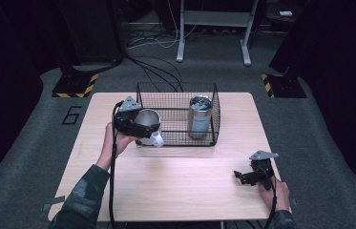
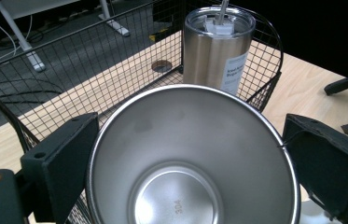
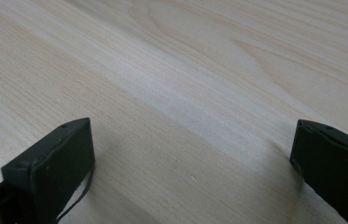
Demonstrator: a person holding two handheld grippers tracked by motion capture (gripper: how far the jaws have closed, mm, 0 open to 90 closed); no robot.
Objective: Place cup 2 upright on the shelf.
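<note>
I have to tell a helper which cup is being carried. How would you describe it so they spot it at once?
Find the black wire basket at the far middle of the wooden table. At its left wall, the left gripper holds a steel mug between its jaws. Unlike the taller lidded tumbler standing inside the basket, it is open-topped, empty and has a white handle.

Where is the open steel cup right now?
In the high view the steel cup sits left of centre, gripped by the left hand-held gripper at the wire basket's left wall.
</note>
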